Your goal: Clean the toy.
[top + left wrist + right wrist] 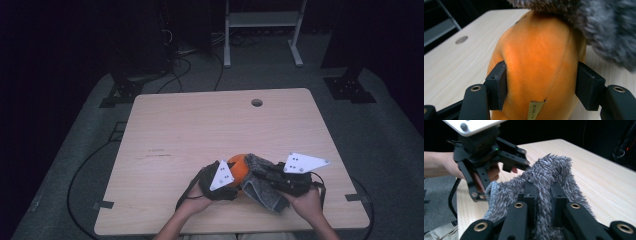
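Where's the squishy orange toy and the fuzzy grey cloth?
Soft orange plush toy (536, 65), left gripper view, on its smooth middle, between the jaws.
Shaggy grey fleece cloth (549, 167), right gripper view, on its raised fold above the jaws.

The plush (238, 168) sits on the table (200, 125) near its front edge, between the two grippers: the left gripper (227, 181) just to its left, the right gripper (265, 176) just to its right. The cloth (265, 192) lies against the plush's right side, running back under the right gripper.
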Action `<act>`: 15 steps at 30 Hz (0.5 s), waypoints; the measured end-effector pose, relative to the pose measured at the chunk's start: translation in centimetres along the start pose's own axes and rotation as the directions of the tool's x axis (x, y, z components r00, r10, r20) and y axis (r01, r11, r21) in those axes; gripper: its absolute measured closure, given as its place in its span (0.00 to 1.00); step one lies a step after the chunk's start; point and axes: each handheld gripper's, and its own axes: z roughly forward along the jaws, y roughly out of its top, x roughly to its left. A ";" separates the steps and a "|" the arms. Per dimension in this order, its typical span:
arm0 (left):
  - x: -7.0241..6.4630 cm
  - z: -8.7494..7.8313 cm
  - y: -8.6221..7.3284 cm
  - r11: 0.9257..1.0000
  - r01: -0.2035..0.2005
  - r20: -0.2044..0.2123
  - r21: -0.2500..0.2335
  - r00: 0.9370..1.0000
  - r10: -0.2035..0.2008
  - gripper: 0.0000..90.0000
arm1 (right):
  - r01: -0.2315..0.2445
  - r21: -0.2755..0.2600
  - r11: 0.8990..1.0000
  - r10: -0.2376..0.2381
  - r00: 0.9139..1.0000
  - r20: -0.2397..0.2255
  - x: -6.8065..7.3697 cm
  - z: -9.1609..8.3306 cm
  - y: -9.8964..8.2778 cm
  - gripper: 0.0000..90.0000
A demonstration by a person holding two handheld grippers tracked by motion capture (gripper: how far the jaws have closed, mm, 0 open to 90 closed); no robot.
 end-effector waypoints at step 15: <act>0.2 0.7 -1.0 0.997 0.079 0.045 -0.010 0.996 -0.079 0.30 | -0.028 0.021 0.999 0.027 1.000 0.007 -0.7 -0.3 -1.6 0.86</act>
